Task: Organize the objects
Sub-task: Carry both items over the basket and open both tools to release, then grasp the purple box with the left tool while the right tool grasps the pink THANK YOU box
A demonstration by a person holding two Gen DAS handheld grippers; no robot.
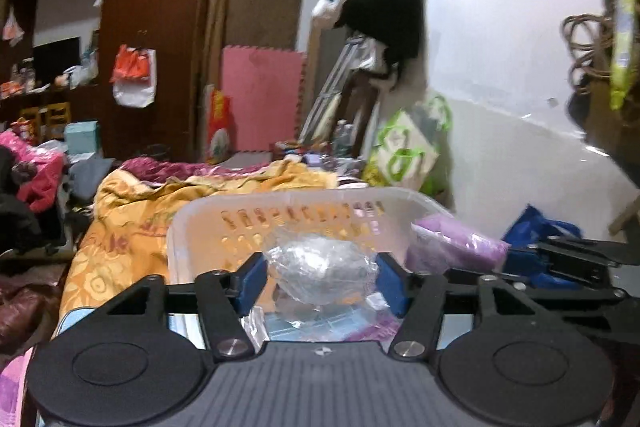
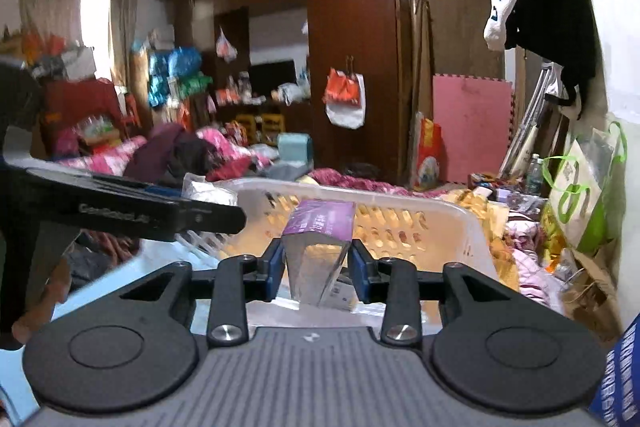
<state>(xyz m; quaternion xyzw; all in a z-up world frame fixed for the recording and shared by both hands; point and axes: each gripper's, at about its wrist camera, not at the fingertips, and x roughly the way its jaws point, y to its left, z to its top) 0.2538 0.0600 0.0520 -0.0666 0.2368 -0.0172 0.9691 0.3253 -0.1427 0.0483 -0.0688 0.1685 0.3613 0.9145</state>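
A translucent white slotted basket [image 1: 280, 203] [image 2: 440, 211] stands on the bed in front of both grippers. My left gripper [image 1: 322, 283] is over its near rim; a crumpled clear plastic bag [image 1: 320, 271] fills the gap and touches both blue pads. My right gripper [image 2: 316, 273] has a purple packet with a clear lower part [image 2: 320, 247] standing loosely between its pads, with small gaps lower down. The purple packet [image 1: 452, 247] also shows in the left wrist view, and the clear bag [image 2: 208, 193] in the right wrist view. Flat packets [image 1: 320, 327] lie in the basket.
An orange patterned quilt [image 1: 132, 211] lies behind and left of the basket. A green-handled bag [image 1: 404, 151] leans on the white wall, with a blue bag [image 1: 536, 227] below it. A dark wardrobe [image 2: 352, 47] and heaped clothes [image 2: 180, 151] stand beyond. A hand [image 2: 40, 307] grips the left tool.
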